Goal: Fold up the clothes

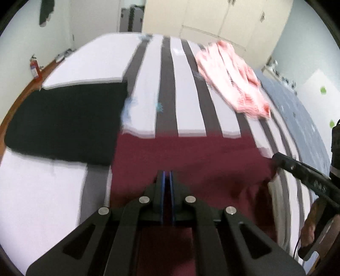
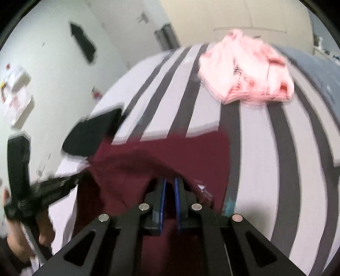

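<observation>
A maroon garment (image 1: 191, 155) lies across the near part of the striped bed (image 1: 187, 89); it also shows in the right wrist view (image 2: 170, 157). My left gripper (image 1: 167, 173) is shut on the maroon cloth at its near edge. My right gripper (image 2: 170, 180) is shut on the same garment, which bulges up around its fingers. The right gripper also shows at the right of the left wrist view (image 1: 276, 158), at the garment's right edge. The left gripper shows at the left of the right wrist view (image 2: 78, 177). Both frames are blurred.
A folded black garment (image 1: 68, 121) lies left of the maroon one. A crumpled pink garment (image 1: 233, 78) lies at the far right of the bed, also in the right wrist view (image 2: 246, 68). A grey-blue blanket (image 1: 297, 110) runs along the right. Wardrobes (image 1: 223, 17) stand behind.
</observation>
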Tool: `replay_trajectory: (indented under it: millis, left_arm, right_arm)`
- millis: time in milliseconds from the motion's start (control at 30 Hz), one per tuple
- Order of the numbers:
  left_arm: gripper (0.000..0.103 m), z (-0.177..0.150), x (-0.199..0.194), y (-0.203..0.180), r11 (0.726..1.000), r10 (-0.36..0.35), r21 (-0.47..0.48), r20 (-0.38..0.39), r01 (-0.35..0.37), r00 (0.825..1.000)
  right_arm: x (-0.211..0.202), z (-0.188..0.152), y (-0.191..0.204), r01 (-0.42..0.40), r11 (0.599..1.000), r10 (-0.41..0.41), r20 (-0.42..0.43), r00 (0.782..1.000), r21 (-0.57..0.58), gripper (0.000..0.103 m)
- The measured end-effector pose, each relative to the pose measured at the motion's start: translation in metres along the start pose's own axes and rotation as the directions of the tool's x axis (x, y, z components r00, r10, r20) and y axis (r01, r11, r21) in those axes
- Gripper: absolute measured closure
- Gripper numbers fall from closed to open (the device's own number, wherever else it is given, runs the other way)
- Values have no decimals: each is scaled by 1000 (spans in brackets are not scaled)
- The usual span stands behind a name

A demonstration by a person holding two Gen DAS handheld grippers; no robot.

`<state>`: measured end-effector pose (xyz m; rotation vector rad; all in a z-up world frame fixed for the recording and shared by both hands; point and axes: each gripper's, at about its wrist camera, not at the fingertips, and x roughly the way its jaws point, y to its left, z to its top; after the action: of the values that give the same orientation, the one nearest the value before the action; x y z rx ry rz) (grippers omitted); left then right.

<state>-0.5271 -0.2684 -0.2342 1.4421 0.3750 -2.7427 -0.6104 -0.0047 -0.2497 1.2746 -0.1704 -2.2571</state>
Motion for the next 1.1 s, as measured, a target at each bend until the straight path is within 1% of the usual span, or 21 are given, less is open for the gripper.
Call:
replay_trajectory:
  millis: [67, 133, 200, 233, 333, 467, 567, 633, 667, 767, 833, 867, 967, 1067, 1100]
  left_arm:
    - [100, 21, -2, 5, 1000, 4, -19, 31, -4, 1000]
    - [100, 26, -8, 9, 1000, -3, -19, 48, 4, 999]
    - [100, 21, -15, 13, 1000, -11, -12, 50, 11, 999]
    - [100, 13, -17, 14, 1000, -18, -7, 40, 19, 999]
    - [100, -26, -26, 12, 999, -30, 23, 3, 30, 1000]
    - [100, -63, -31, 10, 997, -15, 71, -39, 18, 999]
    - [100, -72, -20, 8, 997, -19, 70, -69, 24, 997]
    - [100, -68, -11, 9, 997, -22, 69, -67, 26, 998]
    - [100, -65, -5, 10, 998, -10, 68, -70, 15, 997]
    - [100, -58, 15, 18, 999, 7, 44, -93, -3, 996]
    - [100, -53, 23, 21, 999, 11, 41, -98, -7, 995]
    - [100, -51, 27, 22, 999, 12, 41, -101, -8, 995]
    - [100, -49, 32, 23, 999, 8, 54, -108, -2, 994]
    - [101, -47, 33, 25, 999, -4, 54, -108, 10, 994]
    - [101, -46, 31, 27, 999, -11, 46, -105, 16, 994]
  right_arm:
    - [3, 31, -9, 7, 1000, -8, 31, 999, 26, 95]
    - [7, 62, -18, 13, 999, -17, 62, 998, 52, 95]
    - [-5, 58, -12, 9, 1000, -11, 82, 997, 20, 95]
    - [-9, 50, -8, 0, 1000, 0, 81, 997, 2, 95]
    - [-10, 22, 2, -20, 1000, 21, 45, 999, -21, 95]
    - [5, -27, 27, -61, 995, 58, -38, 998, -78, 95]
    - [26, -39, 38, -57, 993, 49, -74, 996, -106, 95]
    - [38, -35, 38, -46, 993, 38, -73, 997, -105, 95]
    - [44, -33, 38, -40, 994, 33, -73, 997, -105, 95]
    - [66, -23, 27, 9, 996, -16, -76, 997, -94, 96]
    - [74, -18, 19, 26, 996, -32, -71, 997, -84, 103]
    - [76, -15, 12, 27, 997, -32, -61, 998, -73, 103]
    - [74, -14, 7, 63, 994, -65, -20, 998, -90, 103]
    - [72, -11, -10, 66, 998, -66, -11, 998, -26, 103]
    - [70, -9, -15, 85, 996, -85, -6, 996, -7, 103]
